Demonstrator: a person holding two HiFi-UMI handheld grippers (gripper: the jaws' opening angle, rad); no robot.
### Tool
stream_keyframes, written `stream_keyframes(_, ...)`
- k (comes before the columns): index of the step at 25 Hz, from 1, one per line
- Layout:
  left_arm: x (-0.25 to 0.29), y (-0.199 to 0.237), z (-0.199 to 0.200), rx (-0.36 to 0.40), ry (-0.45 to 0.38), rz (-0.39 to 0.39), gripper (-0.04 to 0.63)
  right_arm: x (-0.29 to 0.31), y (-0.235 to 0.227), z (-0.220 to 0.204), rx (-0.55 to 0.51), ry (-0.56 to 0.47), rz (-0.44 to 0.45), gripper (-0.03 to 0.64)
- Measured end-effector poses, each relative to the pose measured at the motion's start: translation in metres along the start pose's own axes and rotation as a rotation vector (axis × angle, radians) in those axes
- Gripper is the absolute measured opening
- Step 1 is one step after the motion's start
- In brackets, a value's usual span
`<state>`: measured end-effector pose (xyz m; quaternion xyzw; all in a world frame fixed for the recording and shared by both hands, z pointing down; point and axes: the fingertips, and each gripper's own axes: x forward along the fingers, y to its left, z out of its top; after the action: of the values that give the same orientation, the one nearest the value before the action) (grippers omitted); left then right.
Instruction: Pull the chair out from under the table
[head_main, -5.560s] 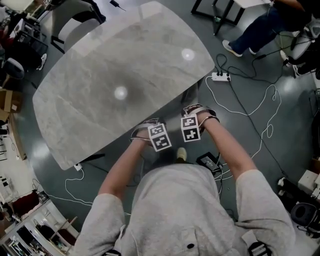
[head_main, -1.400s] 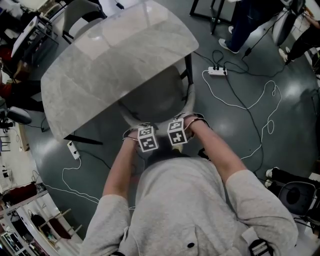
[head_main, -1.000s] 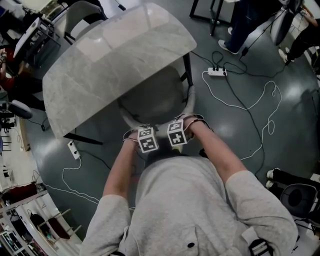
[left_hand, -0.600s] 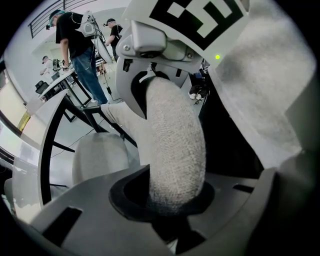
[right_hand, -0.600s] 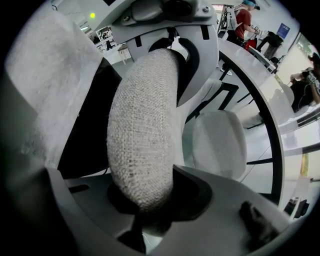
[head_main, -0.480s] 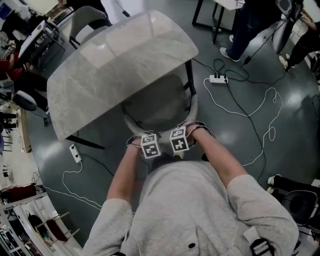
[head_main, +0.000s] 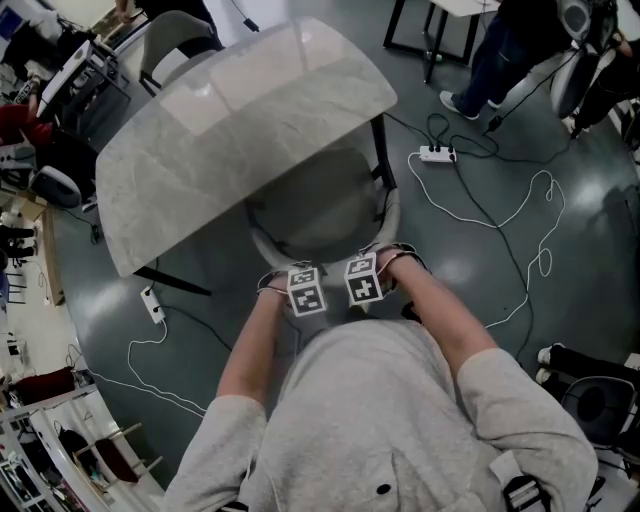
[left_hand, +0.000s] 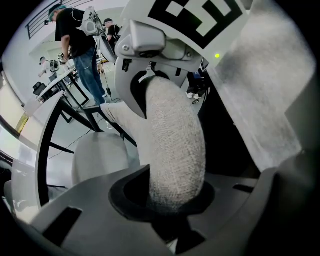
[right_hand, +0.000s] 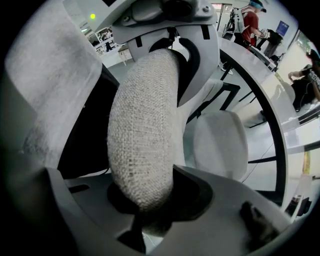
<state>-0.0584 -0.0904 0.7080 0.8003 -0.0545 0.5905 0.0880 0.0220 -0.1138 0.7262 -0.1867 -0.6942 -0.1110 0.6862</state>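
Left gripper (left_hand: 173, 200) is clamped on the backrest rail (left_hand: 175, 135) of the chair (head_main: 322, 208), the padded woven rail sitting in the notch between its jaws. Right gripper (right_hand: 145, 200) has the same grip, jaws closed round that rail just beside the left one. In the head view the two marker cubes sit side by side, nearly touching, at the near edge of the chair; both forearms reach forward from a grey sweatshirt (head_main: 380, 420). The grippers point steeply down onto the rail. The chair is light grey with a curved back. Its seat shows mostly clear of the table (head_main: 225, 125), with only the far part of the seat under the table's near edge. The table has a pale marble-look top with rounded corners and dark legs. The floor (head_main: 560, 290) is dark grey. A white power strip (head_main: 438, 154) lies right of the chair, and a white cable (head_main: 545, 225) loops from it across the floor. A second strip (head_main: 150, 305) lies left of the person, near the table leg. Another chair (head_main: 175, 40) stands at the table's far side. A standing person's legs (head_main: 495, 60) show top right, well apart from the table.
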Motion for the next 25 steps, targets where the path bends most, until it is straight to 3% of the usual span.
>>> stream_keyframes(25, 0.007, -0.051, -0.002, 0.041, -0.001, 0.003, 0.1, 0.009, 0.054, 0.013, 0.035, 0.005, 0.0, 0.107)
